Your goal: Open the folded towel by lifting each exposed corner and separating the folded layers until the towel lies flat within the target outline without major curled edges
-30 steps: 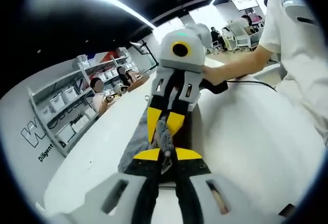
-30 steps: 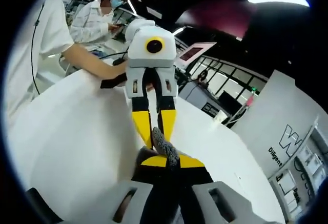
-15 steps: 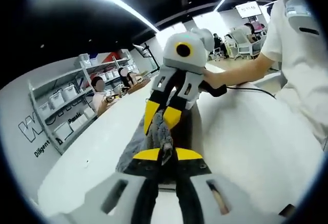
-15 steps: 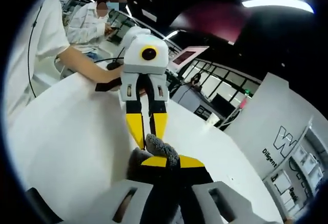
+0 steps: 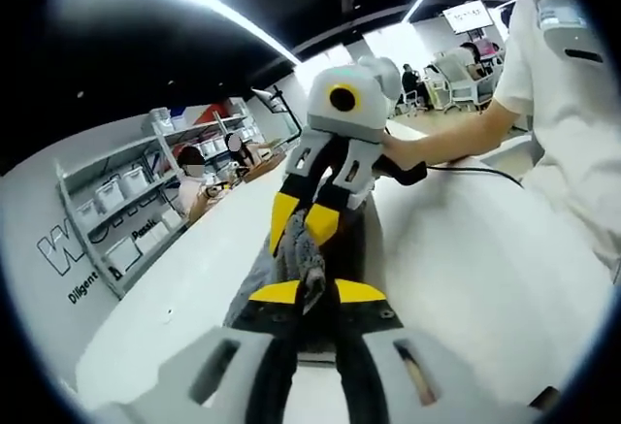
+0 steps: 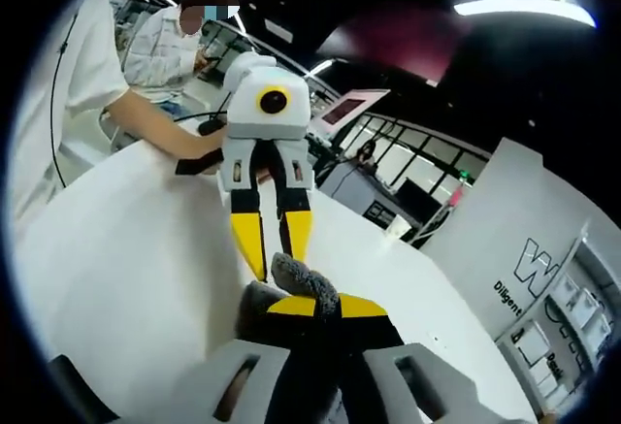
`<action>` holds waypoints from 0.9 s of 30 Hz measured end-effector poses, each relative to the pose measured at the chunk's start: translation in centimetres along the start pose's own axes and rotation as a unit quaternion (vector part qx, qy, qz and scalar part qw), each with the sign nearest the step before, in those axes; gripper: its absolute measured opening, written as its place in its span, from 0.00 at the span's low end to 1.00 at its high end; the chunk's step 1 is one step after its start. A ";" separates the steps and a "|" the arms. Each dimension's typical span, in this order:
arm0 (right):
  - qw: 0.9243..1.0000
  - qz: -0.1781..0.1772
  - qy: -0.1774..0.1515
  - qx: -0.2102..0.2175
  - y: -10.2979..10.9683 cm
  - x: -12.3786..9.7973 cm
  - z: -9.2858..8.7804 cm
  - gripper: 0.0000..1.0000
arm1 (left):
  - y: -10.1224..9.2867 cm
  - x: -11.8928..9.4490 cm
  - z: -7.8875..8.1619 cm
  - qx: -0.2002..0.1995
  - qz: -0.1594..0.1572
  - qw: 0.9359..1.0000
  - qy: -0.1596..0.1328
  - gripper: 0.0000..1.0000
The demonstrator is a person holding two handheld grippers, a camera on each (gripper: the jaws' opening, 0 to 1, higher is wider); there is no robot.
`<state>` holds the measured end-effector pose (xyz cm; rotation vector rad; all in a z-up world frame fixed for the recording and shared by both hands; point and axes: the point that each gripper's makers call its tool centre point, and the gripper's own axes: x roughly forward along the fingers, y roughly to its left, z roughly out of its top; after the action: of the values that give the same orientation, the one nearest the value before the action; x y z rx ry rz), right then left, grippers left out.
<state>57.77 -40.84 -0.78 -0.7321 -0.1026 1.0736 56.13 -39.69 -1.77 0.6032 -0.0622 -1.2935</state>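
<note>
Stretching between the two tools, the grey towel (image 5: 309,254) runs up the middle of the left gripper view, over the white bench (image 5: 466,259). The left hand-held gripper (image 5: 312,291) rises from 6 o'clock with its yellow tips pressed together on the near end of the cloth. Toward 12 o'clock the right hand-held gripper (image 5: 303,222) faces back, its tips pinching the far end; a person's hand (image 5: 406,149) holds its handle.

In the right gripper view the right hand-held gripper (image 6: 312,305) comes up from 6 o'clock, nipping a bunched tuft of the towel (image 6: 303,282). The left hand-held gripper (image 6: 272,249) stands toward 12 o'clock just beyond the tuft; whether its tips clamp cloth cannot be told from this side.

The step looks like drawing the ends apart to open the layers. No target outline is visible. Next, the towel probably needs lowering onto the bench with tension kept so edges do not curl.
</note>
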 end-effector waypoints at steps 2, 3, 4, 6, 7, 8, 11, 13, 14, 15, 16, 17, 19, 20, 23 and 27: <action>1.000 0.000 0.000 -0.001 0.0 0.0 0.0 0.00 | 0.0 0.0 0.0 0.004 0.002 1.000 0.001 0.11; 1.000 -0.001 0.000 -0.001 -0.1 0.0 0.0 0.00 | 0.1 -0.1 0.1 0.014 0.008 1.000 0.002 0.11; 1.000 -0.002 -0.001 -0.002 -0.1 0.0 0.0 0.00 | 0.1 -0.1 0.2 0.024 0.013 1.000 0.004 0.11; 1.000 -0.003 -0.003 -0.002 -0.1 -0.1 0.1 0.00 | 0.0 -0.2 0.3 0.028 0.013 1.000 0.004 0.11; 1.000 -0.004 -0.003 -0.001 -0.1 -0.1 0.2 0.00 | 0.0 -0.2 0.3 0.028 0.013 1.000 0.004 0.11; 1.000 -0.003 -0.004 0.000 -0.1 -0.1 0.2 0.00 | 0.1 -0.2 0.3 0.029 0.013 0.999 0.004 0.10; 1.000 0.001 -0.002 -0.001 0.1 0.0 0.0 0.00 | 0.0 -0.2 0.2 0.039 0.013 0.999 0.011 0.09; 1.000 0.001 -0.001 -0.002 0.1 0.0 0.0 0.00 | 0.0 -0.2 0.2 0.040 0.014 0.999 0.011 0.09; 1.000 0.000 -0.002 -0.002 0.1 0.0 0.1 0.00 | 0.0 -0.2 0.2 0.040 0.014 0.999 0.010 0.09; 1.000 -0.001 -0.003 -0.001 0.1 -0.1 0.1 0.00 | 0.0 -0.3 0.3 0.038 0.015 0.999 0.007 0.09; 1.000 -0.001 -0.002 0.000 0.1 -0.1 0.1 0.00 | 0.1 -0.4 0.4 0.038 0.017 0.999 0.005 0.09; 1.000 -0.002 -0.004 -0.001 0.0 -0.1 0.1 0.00 | 0.2 -0.5 0.5 0.040 0.021 0.999 0.005 0.09; 1.000 -0.003 -0.004 -0.002 -0.1 -0.2 0.1 0.00 | 0.3 -0.7 0.6 0.042 0.023 0.999 0.002 0.07; 1.000 -0.003 -0.005 -0.002 -0.1 -0.2 0.1 0.00 | 0.2 -0.8 0.7 0.041 0.021 0.999 -0.002 0.07; 1.000 -0.005 -0.006 0.002 -0.2 -0.3 0.1 0.00 | 0.2 -0.8 0.7 0.039 0.020 0.999 -0.002 0.06; 1.000 -0.004 -0.004 0.000 -0.1 -0.2 0.1 0.00 | 0.1 -0.7 0.5 0.039 0.017 0.999 0.002 0.06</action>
<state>57.74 -40.98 -0.61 -0.7265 -0.1131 1.0686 55.82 -39.26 -1.09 0.6682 -0.1201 -1.2606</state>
